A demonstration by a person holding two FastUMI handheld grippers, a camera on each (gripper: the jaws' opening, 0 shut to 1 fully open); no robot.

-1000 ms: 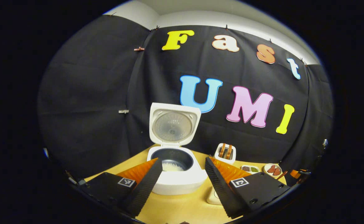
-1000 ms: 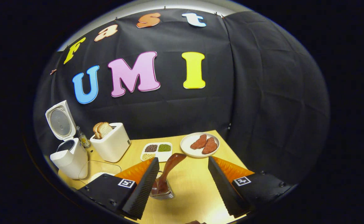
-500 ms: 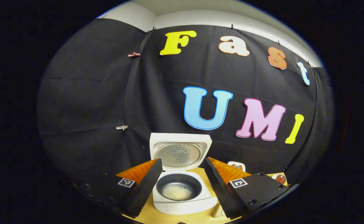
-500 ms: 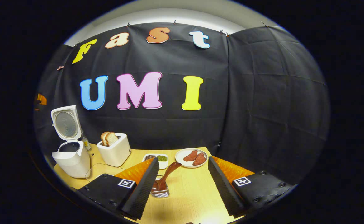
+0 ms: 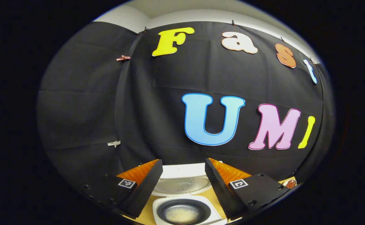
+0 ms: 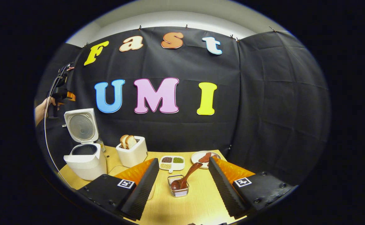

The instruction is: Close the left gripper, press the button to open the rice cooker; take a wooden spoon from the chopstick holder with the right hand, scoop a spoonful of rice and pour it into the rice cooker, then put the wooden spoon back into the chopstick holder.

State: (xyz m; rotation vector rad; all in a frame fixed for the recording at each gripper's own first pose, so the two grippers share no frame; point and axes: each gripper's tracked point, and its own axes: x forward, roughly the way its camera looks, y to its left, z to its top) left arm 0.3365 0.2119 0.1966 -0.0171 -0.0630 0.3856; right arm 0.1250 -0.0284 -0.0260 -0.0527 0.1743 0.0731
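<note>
Both grippers, left and right, are spread and empty; spoon rests in holder, cooker open with rice inside.

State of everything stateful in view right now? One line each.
rice cooker: lid up, white rice in the pot.
wooden spoon: in the chopstick holder, bowl down, handle leaning out to the right.
toaster: two bread slices sticking up.
left gripper: open, above the cooker.
right gripper: open, nothing held, spoon ahead between the fingers.
</note>
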